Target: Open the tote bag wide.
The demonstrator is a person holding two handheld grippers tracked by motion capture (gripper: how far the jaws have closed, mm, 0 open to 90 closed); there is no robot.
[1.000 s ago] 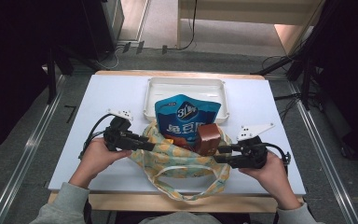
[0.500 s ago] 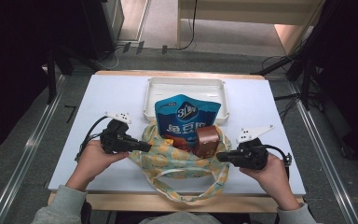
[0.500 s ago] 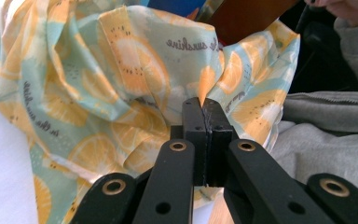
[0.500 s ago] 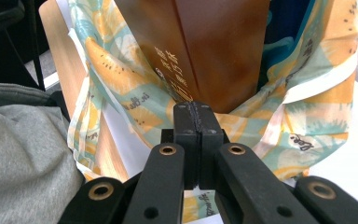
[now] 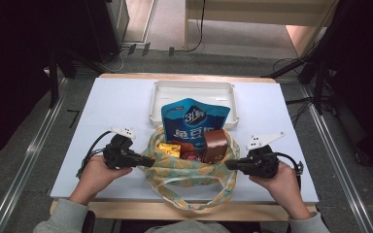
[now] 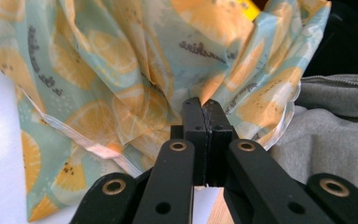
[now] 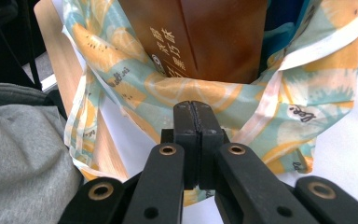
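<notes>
The lemon-print tote bag (image 5: 189, 167) sits at the table's (image 5: 111, 107) near edge, in front of a white tray (image 5: 194, 90). Inside stand a blue snack pouch (image 5: 194, 121) marked "31" and a brown carton (image 5: 215, 144) with Chinese characters. The left gripper (image 5: 148, 162) and right gripper (image 5: 229, 165) have just clamped the bag's 2 sides.
</notes>
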